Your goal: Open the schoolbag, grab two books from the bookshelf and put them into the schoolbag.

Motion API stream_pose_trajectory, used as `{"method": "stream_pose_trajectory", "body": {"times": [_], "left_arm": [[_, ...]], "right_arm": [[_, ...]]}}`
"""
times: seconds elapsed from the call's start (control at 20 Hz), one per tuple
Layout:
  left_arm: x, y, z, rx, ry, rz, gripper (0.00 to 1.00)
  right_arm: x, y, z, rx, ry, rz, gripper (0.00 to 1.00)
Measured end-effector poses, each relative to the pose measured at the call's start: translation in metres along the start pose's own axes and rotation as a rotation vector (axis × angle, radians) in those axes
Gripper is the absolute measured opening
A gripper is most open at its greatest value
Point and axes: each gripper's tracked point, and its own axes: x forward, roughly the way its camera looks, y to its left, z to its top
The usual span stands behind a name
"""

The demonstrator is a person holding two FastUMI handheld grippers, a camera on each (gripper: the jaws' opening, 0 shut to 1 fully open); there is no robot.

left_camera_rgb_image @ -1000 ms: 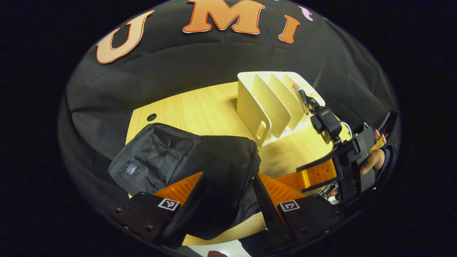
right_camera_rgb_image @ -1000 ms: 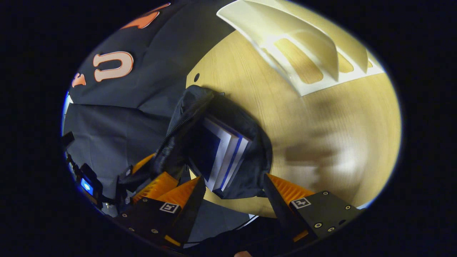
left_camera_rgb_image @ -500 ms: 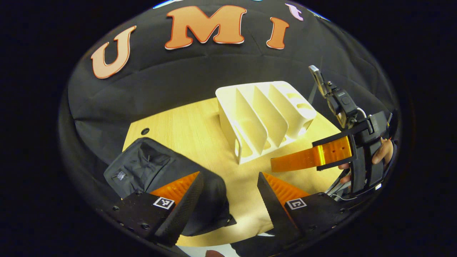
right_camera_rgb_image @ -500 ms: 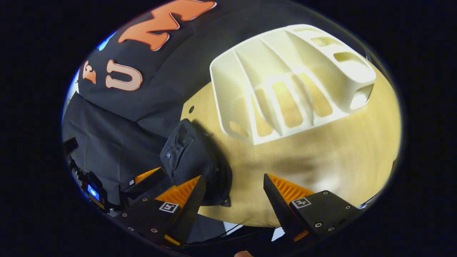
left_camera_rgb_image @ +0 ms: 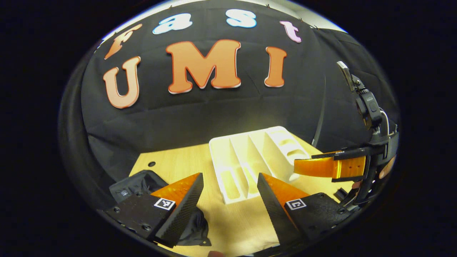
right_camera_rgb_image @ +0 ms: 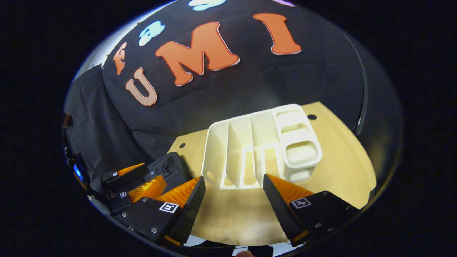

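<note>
While both grippers hang above the near edge of the wooden table [left_camera_rgb_image: 185, 162], the left gripper [left_camera_rgb_image: 228, 200] holds its fingers apart with nothing between them, and the right gripper [right_camera_rgb_image: 232, 203] likewise keeps its fingers spread and empty. Each finger mount carries a small square black-and-white marker [left_camera_rgb_image: 164, 204]; it is a coded pattern, not legible writing. Beyond the fingers stands the white bookshelf [left_camera_rgb_image: 255, 162], an upright slotted rack on the table whose visible dividers have no books between them. To the left lies the black schoolbag [left_camera_rgb_image: 137, 184], partly hidden behind the left gripper's left finger; a small light label [left_camera_rgb_image: 124, 192] sits on its front, too small to read. In the right gripper view the schoolbag [right_camera_rgb_image: 171, 167] rests on the table just left of the bookshelf [right_camera_rgb_image: 257, 150], behind the left gripper [right_camera_rgb_image: 135, 184], which appears at the lower left. In the left gripper view the right gripper [left_camera_rgb_image: 330, 167] appears at the right edge, side-on, with a small camera unit [left_camera_rgb_image: 367, 105] mounted above it. Two round holes [right_camera_rgb_image: 311, 116] pierce the tabletop near its far corners.
</note>
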Motion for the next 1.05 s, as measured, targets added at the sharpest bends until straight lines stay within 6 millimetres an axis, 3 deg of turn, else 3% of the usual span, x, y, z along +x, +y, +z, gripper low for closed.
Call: {"method": "stream_pose_trajectory", "body": {"times": [0.3,0.5,0.7,0.85,1.05], "left_arm": [[-0.020,-0.014,0.041,-0.066,-0.175,0.053,0.96],[-0.031,-0.002,0.058,-0.111,-0.255,0.115,0.96],[-0.037,0.015,0.067,-0.117,-0.310,0.164,0.96],[-0.047,0.027,0.090,-0.063,-0.412,0.186,0.95],[-0.033,0.031,0.087,-0.048,-0.446,0.170,0.95]], "right_arm": [[-0.043,-0.009,0.056,-0.129,-0.245,-0.057,0.98],[-0.055,-0.003,0.077,-0.181,-0.340,-0.073,0.97],[-0.061,-0.002,0.088,-0.197,-0.416,-0.104,0.98],[-0.059,0.003,0.084,-0.203,-0.438,-0.130,0.97],[-0.047,0.009,0.078,-0.197,-0.428,-0.147,0.97]]}}
